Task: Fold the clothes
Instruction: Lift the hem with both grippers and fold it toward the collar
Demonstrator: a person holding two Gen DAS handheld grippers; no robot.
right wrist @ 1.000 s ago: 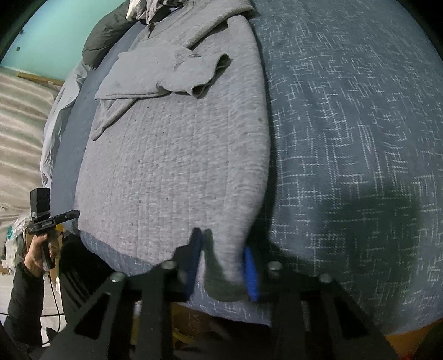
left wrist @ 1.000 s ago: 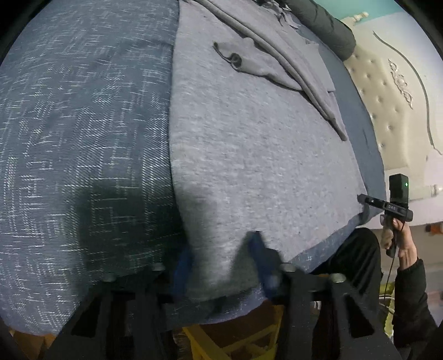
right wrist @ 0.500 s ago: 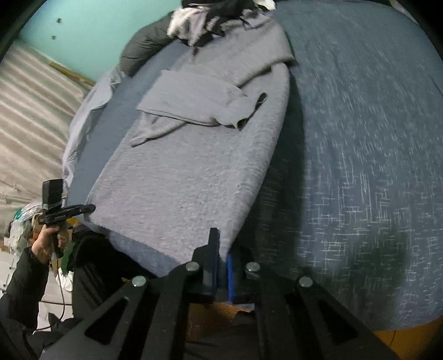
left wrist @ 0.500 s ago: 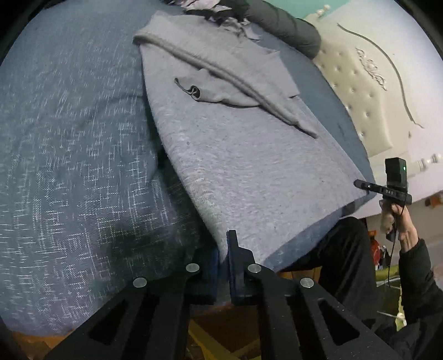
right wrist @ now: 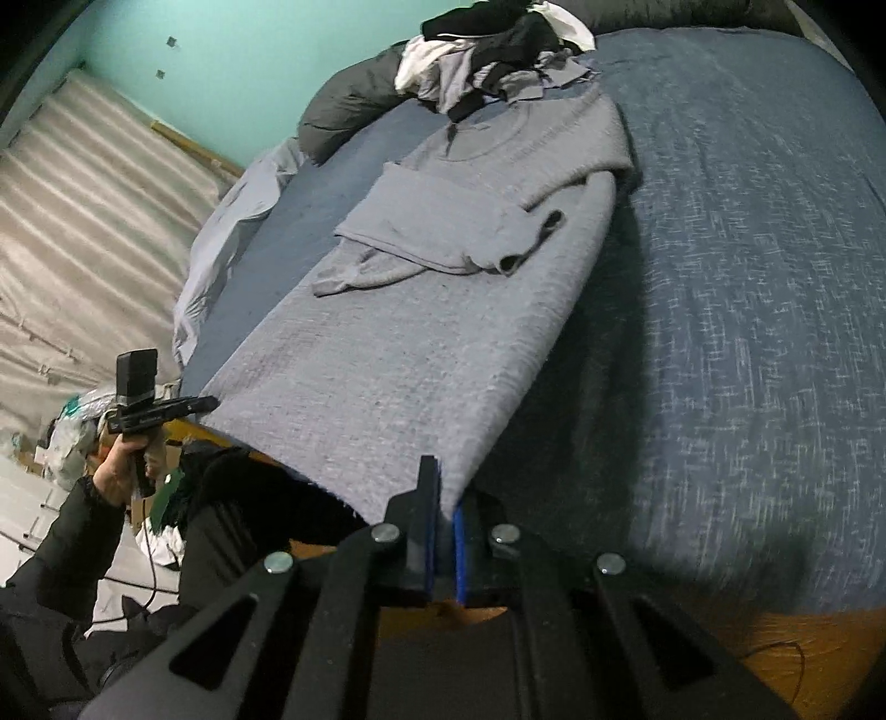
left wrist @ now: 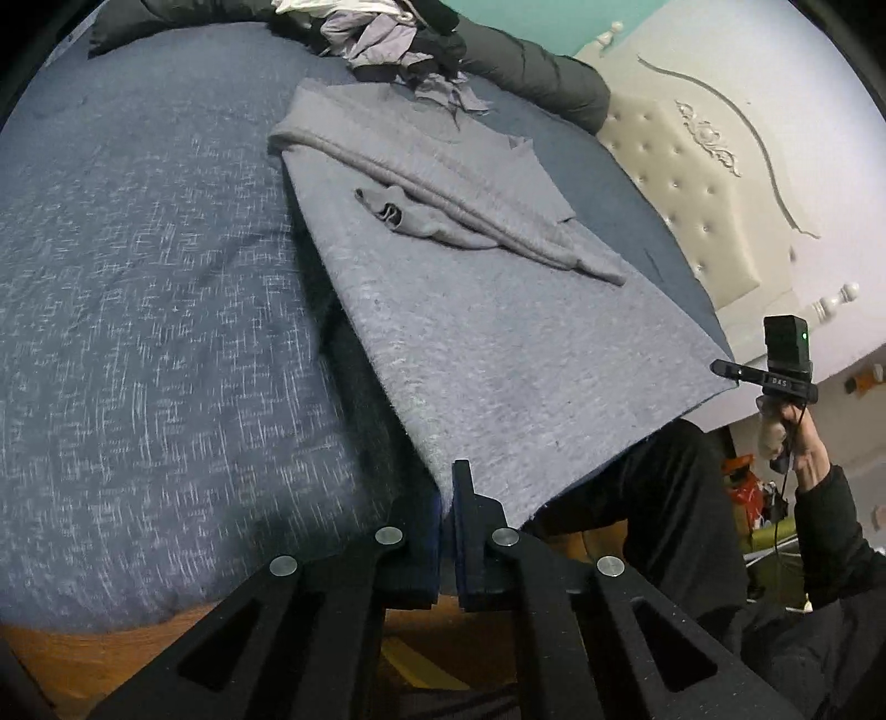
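You hold the grey sweater (left wrist: 498,354) by its two hem corners, left gripper (left wrist: 447,498) and right gripper (right wrist: 446,498) each pinched tight on cloth, the hem raised off the blue bedspread (left wrist: 138,332), sleeves folded across the body. The lengthwise fold looks in hand; carrying the hem toward the collar calls for even, level hands.

My left gripper (left wrist: 447,501) covers the sweater's (left wrist: 498,354) near corner, so I can't see the cloth between its fingers. The sweater's collar disappears under the clothes pile (left wrist: 387,39). The bedspread (right wrist: 747,332) is smeared by blur near me. The person's sleeve (right wrist: 61,548) runs off the picture's edge.
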